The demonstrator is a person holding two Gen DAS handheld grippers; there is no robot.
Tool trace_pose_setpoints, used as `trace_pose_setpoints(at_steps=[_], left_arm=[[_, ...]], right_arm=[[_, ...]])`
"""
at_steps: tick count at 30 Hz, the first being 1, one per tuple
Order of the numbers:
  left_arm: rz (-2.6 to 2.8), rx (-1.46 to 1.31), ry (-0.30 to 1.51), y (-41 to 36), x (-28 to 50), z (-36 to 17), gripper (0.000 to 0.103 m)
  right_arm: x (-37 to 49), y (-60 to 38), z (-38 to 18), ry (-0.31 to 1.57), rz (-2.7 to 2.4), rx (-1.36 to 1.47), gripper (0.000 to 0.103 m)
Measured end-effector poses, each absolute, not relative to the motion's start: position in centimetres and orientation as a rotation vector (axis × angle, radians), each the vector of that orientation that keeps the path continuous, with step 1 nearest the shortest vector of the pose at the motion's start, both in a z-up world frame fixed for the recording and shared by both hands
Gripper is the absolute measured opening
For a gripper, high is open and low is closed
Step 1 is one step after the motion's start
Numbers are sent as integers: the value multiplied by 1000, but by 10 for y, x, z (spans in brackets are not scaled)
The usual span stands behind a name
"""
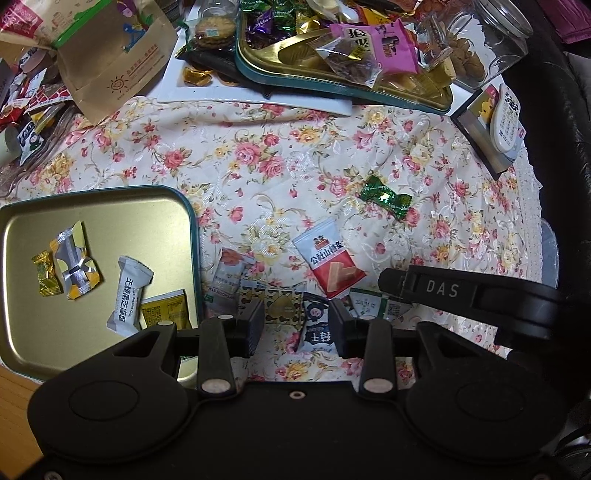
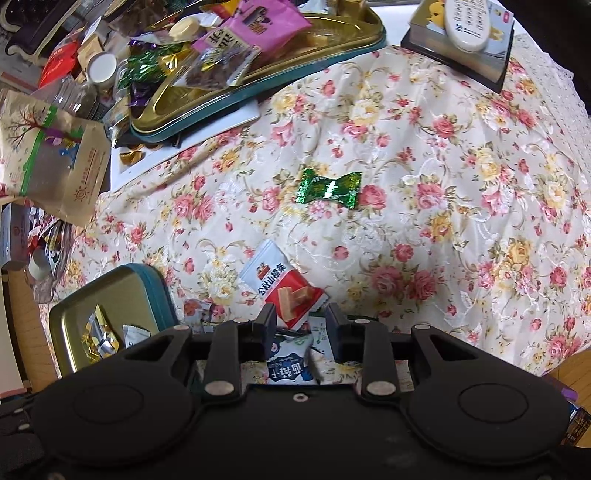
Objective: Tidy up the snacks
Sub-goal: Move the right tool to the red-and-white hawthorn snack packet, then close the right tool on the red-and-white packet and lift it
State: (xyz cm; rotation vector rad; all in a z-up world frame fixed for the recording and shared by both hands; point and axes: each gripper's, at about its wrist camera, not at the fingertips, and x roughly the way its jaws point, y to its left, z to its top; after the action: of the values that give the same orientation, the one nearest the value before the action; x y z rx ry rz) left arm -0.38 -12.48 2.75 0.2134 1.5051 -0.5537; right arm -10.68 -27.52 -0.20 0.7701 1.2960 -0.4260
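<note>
A gold tin tray with a teal rim (image 1: pixel 110 190) (image 2: pixel 147 273) lies at the left and holds several wrapped sweets, among them a white bar (image 1: pixel 127 299). My left gripper (image 1: pixel 298 325) is open over a small heap of packets, with a gold packet (image 1: pixel 280 308) and a blue-and-white packet (image 1: pixel 317 332) (image 2: pixel 290 363) between its fingers. My right gripper (image 2: pixel 301 325) hovers just to the right with its jaws apart and no pad pressing on anything. The lower end of a red-and-white packet (image 1: pixel 328 266) (image 2: pixel 280 284) shows between them. A green sweet (image 1: pixel 384 197) (image 2: pixel 328 188) lies alone further out.
At the back, a large teal-rimmed tray (image 1: pixel 295 83) (image 2: pixel 221 107) is piled with snacks. A brown paper bag (image 1: pixel 110 55) (image 2: pixel 55 166) stands at the left and a clear jar (image 1: pixel 476 40) at the back right. A remote on a box (image 1: pixel 506 122) (image 2: pixel 469 22) is near the right edge.
</note>
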Motion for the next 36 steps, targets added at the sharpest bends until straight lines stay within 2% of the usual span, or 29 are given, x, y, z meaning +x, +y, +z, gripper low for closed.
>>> trace_pose_setpoints(at_steps=[12,20,27,36], left_arm=[[-548,169,1375,-111,19,61,43],[-560,104,1375,-105,28,69,43],[-578,98,1385,-106,27,69,43],[-575,74,1410,-97,29,67,43]], right_arm=[[-122,-309,5,1236,-492,833,32],[-125,-337,-3,1206,-552,916,33],[-113,-315,-25,1296,-514,890,33],[-82,-253,-48,1379,-392,718,33]])
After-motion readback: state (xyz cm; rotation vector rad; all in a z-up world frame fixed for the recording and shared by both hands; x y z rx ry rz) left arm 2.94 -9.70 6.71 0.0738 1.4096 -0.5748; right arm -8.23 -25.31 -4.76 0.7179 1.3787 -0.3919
